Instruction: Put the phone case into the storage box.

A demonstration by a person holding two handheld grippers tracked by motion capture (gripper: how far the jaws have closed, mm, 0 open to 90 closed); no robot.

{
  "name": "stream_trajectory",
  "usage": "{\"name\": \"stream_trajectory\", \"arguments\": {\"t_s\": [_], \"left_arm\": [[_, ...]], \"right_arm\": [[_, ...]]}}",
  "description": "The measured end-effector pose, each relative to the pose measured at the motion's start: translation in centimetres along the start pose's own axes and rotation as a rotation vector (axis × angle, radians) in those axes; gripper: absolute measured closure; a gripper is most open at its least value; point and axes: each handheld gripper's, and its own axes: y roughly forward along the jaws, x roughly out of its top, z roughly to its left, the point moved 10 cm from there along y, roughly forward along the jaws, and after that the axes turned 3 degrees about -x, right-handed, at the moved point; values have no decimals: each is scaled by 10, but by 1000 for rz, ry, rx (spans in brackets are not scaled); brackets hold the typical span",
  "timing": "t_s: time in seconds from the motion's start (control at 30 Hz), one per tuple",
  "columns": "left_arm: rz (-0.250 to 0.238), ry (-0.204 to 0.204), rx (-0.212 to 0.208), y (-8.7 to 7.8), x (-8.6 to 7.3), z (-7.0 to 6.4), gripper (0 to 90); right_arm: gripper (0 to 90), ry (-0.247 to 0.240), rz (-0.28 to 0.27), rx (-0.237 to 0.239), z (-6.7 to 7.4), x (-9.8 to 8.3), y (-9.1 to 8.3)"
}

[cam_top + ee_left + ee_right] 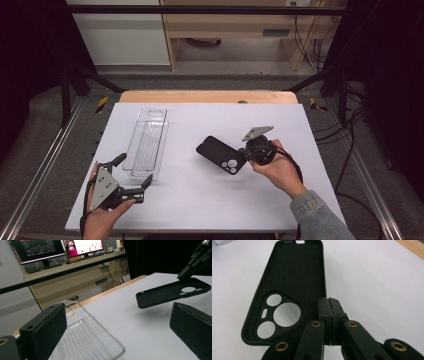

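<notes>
A black phone case (220, 154) with round camera cut-outs hangs just over the white table top (200, 200), right of centre. My right gripper (243, 155) is shut on its side rim near the camera end; in the right gripper view the pads (330, 307) pinch that rim of the case (294, 272). In the left gripper view the case (170, 291) floats above its shadow, with the right gripper (200, 257) at its far end. My left gripper (134, 170) sits at the front left, open and with nothing between its fingers. Its own view has the jaws (117, 330) spread wide.
A clear ribbed plastic tray (147, 140) lies lengthwise on the left half of the table, just ahead of the left gripper, and appears as the clear tray (87, 340) in that gripper's view. Metal rails (45, 165) flank the table. A wooden desk with monitors (75, 247) stands beyond.
</notes>
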Motion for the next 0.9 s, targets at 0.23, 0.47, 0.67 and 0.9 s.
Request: {"name": "stream_trajectory", "arguments": {"t_s": [0.23,0.47,0.67,0.9], "left_arm": [[15,50,-44,9,13,-13,8],[48,81,-92,22,20,-25,7],[73,127,-143,35,32,-37,7],[93,195,-218,49,44,-56,8]], "right_arm": [[900,-21,-5,3,-2,6,-4],[900,-26,-28,8,-1,14,-13],[900,-46,-36,7,-1,20,-23],[900,-77,-33,16,2,26,-30]]}}
